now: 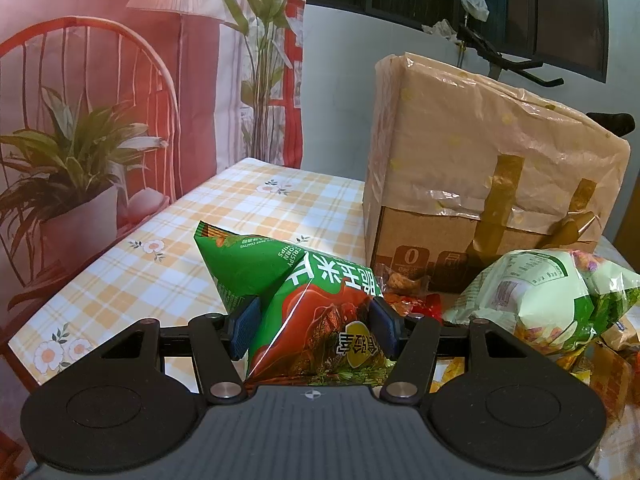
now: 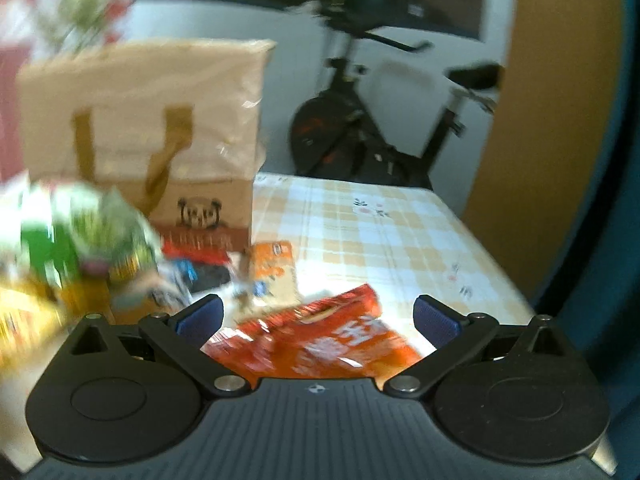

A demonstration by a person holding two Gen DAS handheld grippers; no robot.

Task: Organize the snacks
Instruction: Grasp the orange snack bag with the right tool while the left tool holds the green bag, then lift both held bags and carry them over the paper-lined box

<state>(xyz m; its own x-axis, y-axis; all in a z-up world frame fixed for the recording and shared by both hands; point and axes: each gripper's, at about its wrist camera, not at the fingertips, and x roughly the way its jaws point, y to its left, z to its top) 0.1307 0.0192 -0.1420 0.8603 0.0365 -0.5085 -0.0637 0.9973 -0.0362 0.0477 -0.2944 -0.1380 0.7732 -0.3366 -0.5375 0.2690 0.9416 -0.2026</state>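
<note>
My left gripper [image 1: 314, 326] is shut on a green and red corn-strip snack bag [image 1: 304, 292], its blue pads pressing both sides, the bag held above the checked tablecloth [image 1: 168, 256]. To its right lies a pale green snack bag [image 1: 532, 292] on a heap of small packets. In the blurred right wrist view my right gripper [image 2: 316, 316] stands open, its blue pads wide apart over an orange-red snack bag [image 2: 316, 340] that lies on the table below them. An orange packet [image 2: 274, 268] and a pile of mixed snacks [image 2: 80, 248] lie further left.
A tall cardboard box wrapped in tan plastic with brown tape [image 1: 484, 176] stands at the back of the table [image 2: 380, 224]; it shows a panda print [image 2: 200, 210] on one face. An exercise bike [image 2: 368, 132] stands behind the table. A printed curtain [image 1: 100, 100] hangs on the left.
</note>
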